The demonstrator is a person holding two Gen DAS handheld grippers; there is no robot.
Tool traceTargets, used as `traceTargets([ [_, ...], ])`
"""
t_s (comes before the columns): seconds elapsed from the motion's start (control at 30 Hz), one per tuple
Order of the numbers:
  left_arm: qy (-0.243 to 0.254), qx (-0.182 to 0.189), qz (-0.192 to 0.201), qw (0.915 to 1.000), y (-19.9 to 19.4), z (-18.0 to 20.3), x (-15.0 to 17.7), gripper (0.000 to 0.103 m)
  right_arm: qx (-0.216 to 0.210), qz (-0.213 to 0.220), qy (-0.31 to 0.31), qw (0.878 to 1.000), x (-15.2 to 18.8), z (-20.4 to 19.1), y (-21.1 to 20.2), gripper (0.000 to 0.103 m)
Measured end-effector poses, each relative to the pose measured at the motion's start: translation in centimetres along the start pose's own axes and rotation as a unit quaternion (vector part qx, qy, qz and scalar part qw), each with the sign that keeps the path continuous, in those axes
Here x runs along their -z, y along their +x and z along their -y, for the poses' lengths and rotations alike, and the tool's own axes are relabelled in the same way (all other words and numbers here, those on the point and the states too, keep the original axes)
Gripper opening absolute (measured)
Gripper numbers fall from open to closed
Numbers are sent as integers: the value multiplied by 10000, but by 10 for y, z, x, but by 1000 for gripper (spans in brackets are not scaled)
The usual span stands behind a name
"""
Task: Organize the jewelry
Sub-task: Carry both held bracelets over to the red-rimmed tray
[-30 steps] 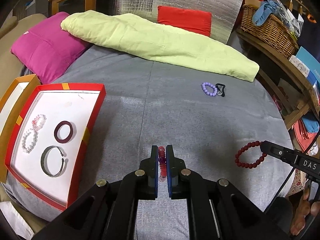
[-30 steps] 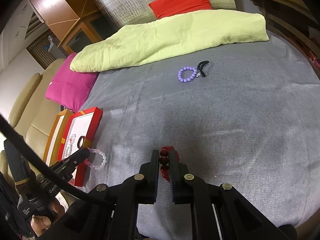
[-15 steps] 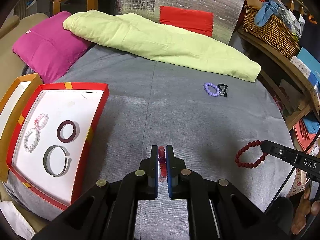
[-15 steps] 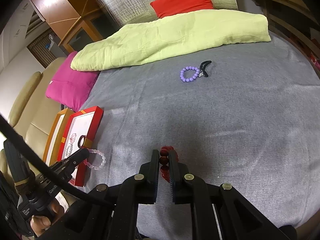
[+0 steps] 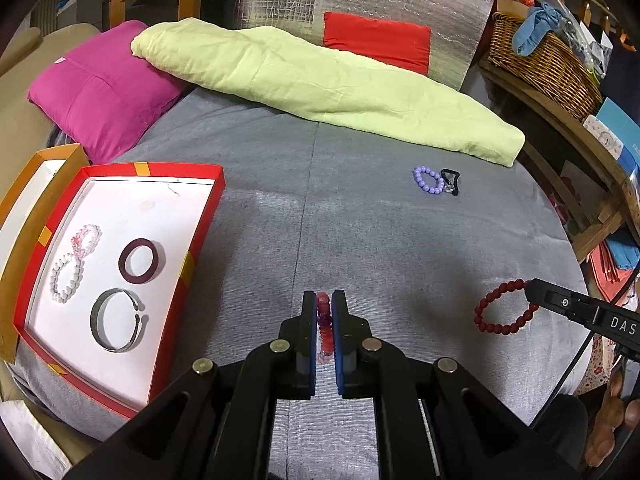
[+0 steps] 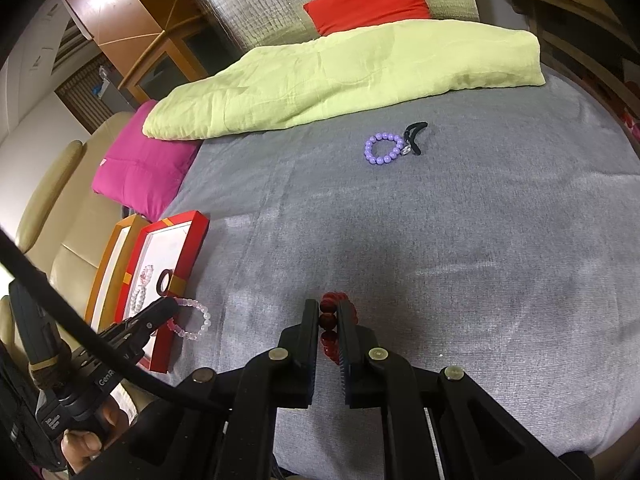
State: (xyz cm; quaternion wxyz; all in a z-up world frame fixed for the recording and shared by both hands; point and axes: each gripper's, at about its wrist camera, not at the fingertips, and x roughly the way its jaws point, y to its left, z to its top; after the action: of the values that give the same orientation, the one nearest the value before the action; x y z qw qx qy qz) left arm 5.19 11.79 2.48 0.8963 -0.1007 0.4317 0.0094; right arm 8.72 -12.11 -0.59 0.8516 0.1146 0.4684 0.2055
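- Left tool: jaws clamped on a pink beaded bracelet, which hangs from the tips as a loop of translucent pink and clear beads.
- Right tool: jaws clamped on a dark red beaded bracelet, a ring of round, opaque beads gripped at one side.
- Change over the last second: none of note. Both tools keep their place and grip; only a slight drift of view occurs.
- Meaning for the task: both pickups appear complete and transfer to the red tray is judged the next step.
- Red tray, left of the left tool: holds a pink bead bracelet, a white bead bracelet, a dark maroon bangle and a grey open cuff.
- Bed cover, far ahead and right of the left tool: a purple beaded bracelet touching a black loop, both not yet collected.
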Motion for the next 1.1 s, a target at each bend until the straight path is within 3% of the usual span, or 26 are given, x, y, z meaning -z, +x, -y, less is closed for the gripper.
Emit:
traceTargets([
  [0.33,-47,-26,65,10000,-6,-9,-2,7,5,-21,-111,9999,-2,-9,1,10],
  [0.63,-173,-187,196,9995,-17,-39,-12,7,-89,-32,-473,9988,-12,-46,7,10],
  [0.87,-401,-516,327,9973,-27,-92,-26,7,-314,-87,-944,9950,-21,-107,23,10],
  [1.1,-734,-988,350,9918,-27,-171,-45,7,-736,-220,-1242,9893,-31,-189,60,10],
])
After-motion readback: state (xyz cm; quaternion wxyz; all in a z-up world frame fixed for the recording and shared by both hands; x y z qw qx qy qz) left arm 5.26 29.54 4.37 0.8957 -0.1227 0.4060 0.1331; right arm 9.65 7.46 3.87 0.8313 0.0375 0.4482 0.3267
